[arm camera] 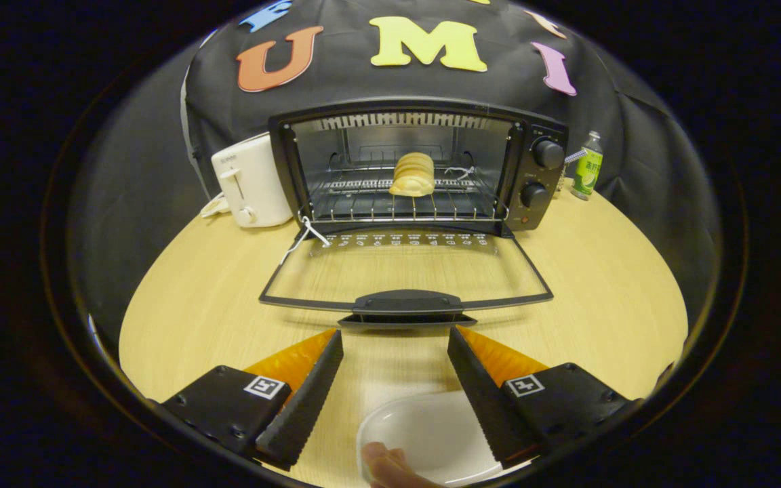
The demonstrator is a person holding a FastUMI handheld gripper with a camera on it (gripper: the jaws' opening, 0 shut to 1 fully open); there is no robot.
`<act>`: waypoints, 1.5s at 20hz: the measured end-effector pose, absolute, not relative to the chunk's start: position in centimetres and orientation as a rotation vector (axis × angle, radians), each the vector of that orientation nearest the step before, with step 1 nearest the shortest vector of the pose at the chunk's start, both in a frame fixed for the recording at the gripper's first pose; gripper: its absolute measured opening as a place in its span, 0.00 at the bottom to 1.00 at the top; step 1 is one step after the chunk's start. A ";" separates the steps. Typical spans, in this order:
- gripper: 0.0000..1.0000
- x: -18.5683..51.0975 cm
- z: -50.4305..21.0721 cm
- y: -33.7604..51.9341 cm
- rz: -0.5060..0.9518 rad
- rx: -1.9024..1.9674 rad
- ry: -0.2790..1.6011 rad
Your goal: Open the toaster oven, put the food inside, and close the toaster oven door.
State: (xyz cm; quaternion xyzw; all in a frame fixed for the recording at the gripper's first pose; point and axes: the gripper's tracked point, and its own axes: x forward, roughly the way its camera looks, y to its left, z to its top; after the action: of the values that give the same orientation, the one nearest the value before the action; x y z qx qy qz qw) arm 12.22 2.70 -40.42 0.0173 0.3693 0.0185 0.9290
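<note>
Gripper [395,339] open, jaws spread wide, nothing between the two black ribbed fingers [309,393] but bare wood table [187,305] and part of a white dish; orange wedges back each finger, black blocks with small square markers behind them. White dish [424,427] sits low between the fingers, close to the camera, looks empty – a fingertip of a person's hand [387,468] touches its near rim. Just ahead of the fingertips – the toaster oven door [405,268], dropped fully open and lying flat near the table surface, glass pane see-through to the wood, black handle [407,303] at its front edge, nearest the fingers, not touched. White string [306,234] hangs by the door's left hinge. Beyond the door the toaster oven [417,166], black, cavity open and lit enough to see the wire rack [404,203]. Food [413,175], a pale yellow bread-like piece, already inside on the rack, about centre, towards the back; whether it stands or leans cannot be told. Two black knobs [548,154] stacked on the oven's right panel. White pop-up toaster [251,179] just beside the oven's left side, touching or nearly so. Small green-labelled bottle [587,166] stands upright on the table right of the oven, a bit apart, near the black cloth wall
</note>
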 end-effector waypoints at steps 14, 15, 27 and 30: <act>1.00 13.6 -36.7 3.0 -0.016 0.057 0.696; 1.00 13.7 -36.2 3.0 -0.015 0.056 0.681; 1.00 16.0 -30.4 3.0 -0.001 0.046 0.475; 1.00 16.9 -28.8 3.0 0.002 0.039 0.414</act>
State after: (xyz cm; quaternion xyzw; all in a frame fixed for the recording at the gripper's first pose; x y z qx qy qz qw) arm 16.95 2.97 -28.84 0.0191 0.2053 0.0012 0.9785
